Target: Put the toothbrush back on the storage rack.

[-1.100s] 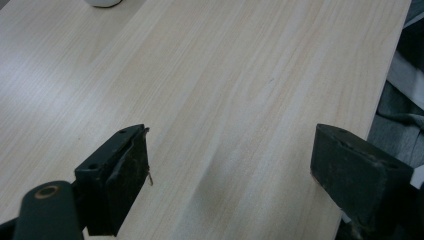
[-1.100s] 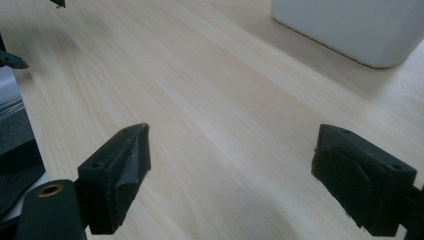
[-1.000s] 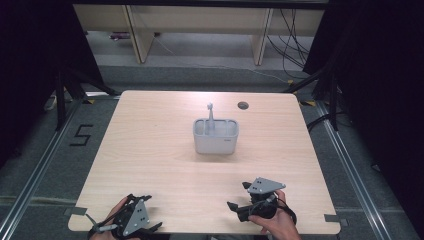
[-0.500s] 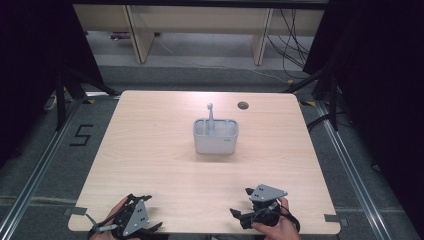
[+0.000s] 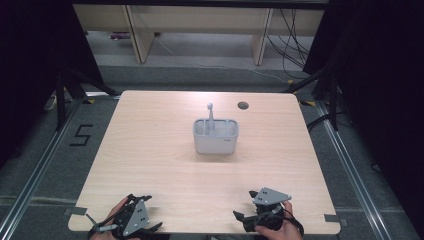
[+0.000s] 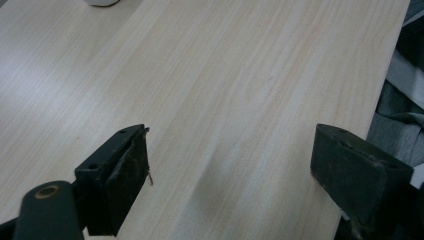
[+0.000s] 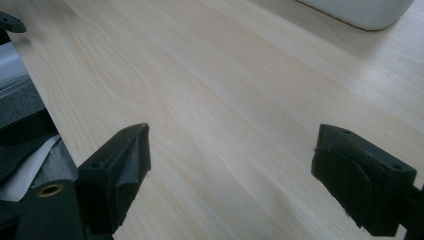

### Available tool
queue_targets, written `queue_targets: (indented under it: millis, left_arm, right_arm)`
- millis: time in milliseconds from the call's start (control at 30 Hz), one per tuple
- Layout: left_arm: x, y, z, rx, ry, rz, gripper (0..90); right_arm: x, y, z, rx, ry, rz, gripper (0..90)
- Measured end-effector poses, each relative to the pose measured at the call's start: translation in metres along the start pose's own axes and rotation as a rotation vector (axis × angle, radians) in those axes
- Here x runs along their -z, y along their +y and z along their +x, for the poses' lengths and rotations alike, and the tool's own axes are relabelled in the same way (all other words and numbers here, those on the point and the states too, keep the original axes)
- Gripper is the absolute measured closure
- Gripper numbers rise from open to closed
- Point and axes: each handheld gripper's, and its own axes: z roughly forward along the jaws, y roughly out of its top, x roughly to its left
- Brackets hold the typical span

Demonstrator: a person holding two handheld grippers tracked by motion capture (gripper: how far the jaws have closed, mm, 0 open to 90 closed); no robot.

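Grippers rest at the near edge of the table [image 5: 150,150]: my left gripper [image 6: 230,170] and my right gripper [image 7: 232,170] both have jaws spread wide over bare wood, holding nothing. Farther out, mid-table, stands the white caddy [image 5: 215,137], well apart from both, with a grey brush [image 5: 210,116] upright in its left compartment. My worry: reaching in too fast could knock the light caddy or tip the brush before the jaws close on its thin handle.
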Motion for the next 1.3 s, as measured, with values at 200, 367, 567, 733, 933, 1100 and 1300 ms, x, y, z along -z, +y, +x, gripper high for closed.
queue_targets:
  millis: [200,367,567,733,933,1100,1300]
  left_arm:
    - [0.001,0.000,0.000,0.001,0.003,-0.001,15.1]
    - [0.000,0.001,-0.001,-0.004,0.015,-0.002,15.1]
    - [0.001,0.000,0.000,-0.001,0.000,0.001,15.1]
    - [0.001,0.001,0.000,-0.005,-0.001,0.003,15.1]
    - [0.000,0.000,0.000,0.000,0.015,-0.002,15.1]
    - [0.000,0.001,0.000,-0.004,-0.002,0.004,15.1]
    - [0.001,0.001,-0.001,-0.004,0.000,0.003,15.0]
  right_arm:
    - [0.001,-0.002,0.002,0.001,0.010,0.005,16.3]
    - [0.003,-0.003,0.003,-0.002,0.005,0.009,16.3]
    - [0.004,-0.005,0.002,0.003,-0.006,0.008,16.3]
    - [0.005,-0.005,0.003,0.010,-0.014,0.007,16.3]
    - [0.008,-0.008,0.003,-0.001,-0.021,0.018,16.3]
    - [0.011,-0.011,0.004,-0.022,-0.013,0.032,16.3]
    - [0.011,-0.012,0.002,-0.001,-0.020,0.023,16.3]
